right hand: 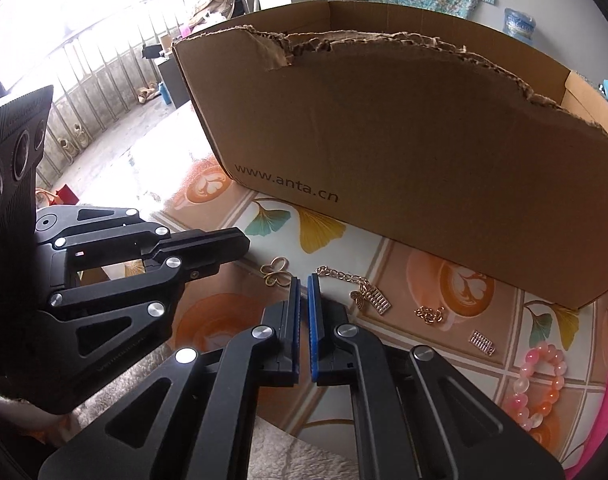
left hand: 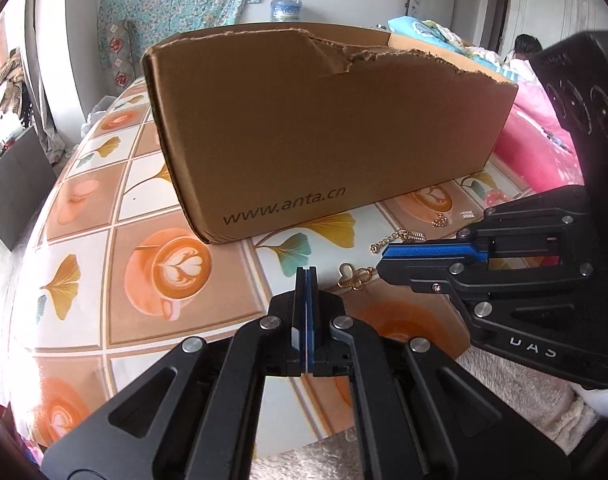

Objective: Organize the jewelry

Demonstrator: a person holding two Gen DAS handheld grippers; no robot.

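Observation:
Several gold pieces lie on the patterned tablecloth in front of a torn cardboard box [right hand: 404, 140] [left hand: 324, 132]. They are a clover-shaped piece [right hand: 276, 272] [left hand: 354, 278], a chain with a butterfly and a bar charm [right hand: 360, 288] [left hand: 388, 242], a short chain link [right hand: 429, 314] and a small bar charm [right hand: 483, 343]. A pink bead bracelet [right hand: 540, 384] lies at the right. My right gripper [right hand: 303, 280] [left hand: 380, 262] is shut with only a sliver between its blue pads, and its tip is between the clover piece and the chain's end. Nothing shows between the pads. My left gripper [left hand: 306, 271] [right hand: 246, 246] is shut and empty, left of the clover piece.
The box [left hand: 324, 132] takes up the far half of the table [left hand: 84, 216]. A fluffy pale cloth [left hand: 504, 392] covers the near edge. Pink bedding [left hand: 540, 148] lies beyond the table's right side, and a person sits far back right.

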